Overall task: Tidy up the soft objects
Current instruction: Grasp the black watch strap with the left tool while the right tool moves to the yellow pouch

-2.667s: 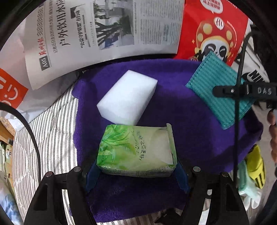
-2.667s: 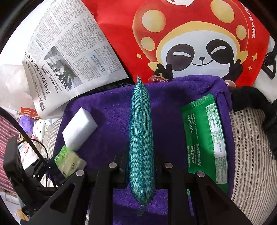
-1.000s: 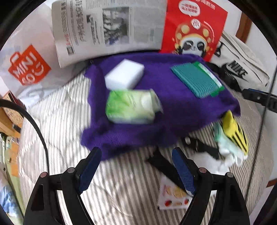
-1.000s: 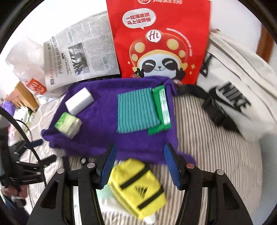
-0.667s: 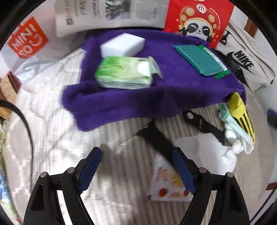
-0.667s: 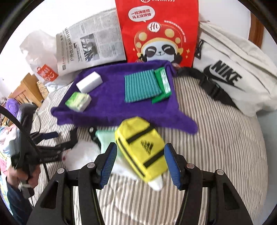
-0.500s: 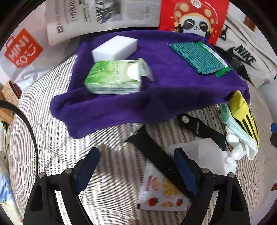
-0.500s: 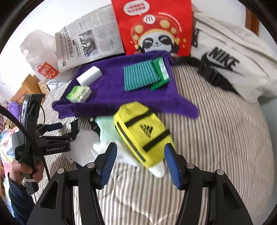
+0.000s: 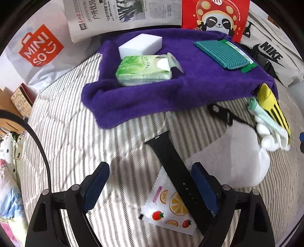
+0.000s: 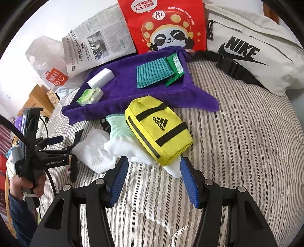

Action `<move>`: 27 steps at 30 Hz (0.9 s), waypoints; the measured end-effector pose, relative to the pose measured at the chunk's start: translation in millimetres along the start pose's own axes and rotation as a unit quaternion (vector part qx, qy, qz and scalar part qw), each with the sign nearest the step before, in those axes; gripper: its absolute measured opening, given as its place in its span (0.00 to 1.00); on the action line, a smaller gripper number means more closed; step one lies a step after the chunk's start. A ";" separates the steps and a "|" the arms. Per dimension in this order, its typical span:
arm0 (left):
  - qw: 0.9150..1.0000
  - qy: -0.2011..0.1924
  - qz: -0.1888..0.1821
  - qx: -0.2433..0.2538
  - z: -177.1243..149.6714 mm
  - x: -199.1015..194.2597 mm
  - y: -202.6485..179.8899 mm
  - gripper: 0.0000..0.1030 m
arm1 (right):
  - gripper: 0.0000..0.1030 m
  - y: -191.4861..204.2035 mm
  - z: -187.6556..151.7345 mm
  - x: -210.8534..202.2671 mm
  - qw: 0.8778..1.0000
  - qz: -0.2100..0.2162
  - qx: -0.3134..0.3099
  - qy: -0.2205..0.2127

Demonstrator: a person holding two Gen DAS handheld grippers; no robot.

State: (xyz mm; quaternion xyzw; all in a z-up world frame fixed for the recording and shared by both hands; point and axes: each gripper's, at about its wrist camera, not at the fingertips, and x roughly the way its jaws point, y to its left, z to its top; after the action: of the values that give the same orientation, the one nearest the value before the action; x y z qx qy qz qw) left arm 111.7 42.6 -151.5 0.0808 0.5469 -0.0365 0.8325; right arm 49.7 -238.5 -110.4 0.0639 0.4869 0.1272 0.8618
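Note:
A purple towel (image 9: 190, 83) (image 10: 121, 89) lies on the striped bed and carries a white sponge (image 9: 140, 45) (image 10: 100, 77), a green tissue pack (image 9: 144, 70) (image 10: 90, 96), a teal cloth (image 9: 222, 54) (image 10: 154, 73) and a green packet (image 10: 175, 69). In front of it lie a yellow adidas pouch (image 10: 157, 129) (image 9: 271, 108), a mint glove (image 10: 119, 128), white cloths (image 10: 95, 150) (image 9: 237, 157), a black strap (image 9: 176, 180) and a fruit-print wipe packet (image 9: 167, 210). My left gripper (image 9: 150, 186) is open over the strap and packet. My right gripper (image 10: 153, 176) is open just before the pouch.
A newspaper (image 9: 123, 15), a red panda bag (image 10: 165, 26), a white Miniso bag (image 9: 36, 47) and a white Nike bag (image 10: 250, 51) stand behind the towel. Striped bedding (image 10: 247, 152) spreads to the right. The hand-held left gripper shows in the right wrist view (image 10: 55, 150).
Both grippers let go of the tissue pack and teal cloth on the towel and pulled back. The left now hovers over the strap, the right sits close to the yellow pouch.

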 end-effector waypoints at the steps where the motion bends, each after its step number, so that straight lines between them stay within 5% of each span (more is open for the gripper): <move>1: 1.000 0.001 0.001 0.004 -3.6 -1.4 0.4 0.86 | 0.55 0.3 -1.1 0.0 1.000 -0.002 -0.003 0.001; 9: 1.000 0.003 -0.020 0.015 -42.1 -27.8 2.4 0.84 | 0.55 -0.7 -3.7 -1.5 1.000 -0.009 -0.004 -0.001; 12: 1.000 0.002 0.000 0.029 -54.1 -28.3 -4.9 0.87 | 0.55 2.5 -4.0 1.7 1.000 -0.010 -0.006 0.003; 27: 0.999 -0.028 -0.033 -0.022 -60.4 -21.7 18.2 0.91 | 0.55 13.9 -8.8 0.5 0.999 -0.024 -0.029 0.004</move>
State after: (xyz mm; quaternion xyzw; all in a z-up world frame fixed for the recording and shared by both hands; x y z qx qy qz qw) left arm 51.0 70.4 -153.3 0.0431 0.5266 -0.0544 0.8473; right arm 40.2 -225.1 -112.1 0.0264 0.4875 0.1208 0.8643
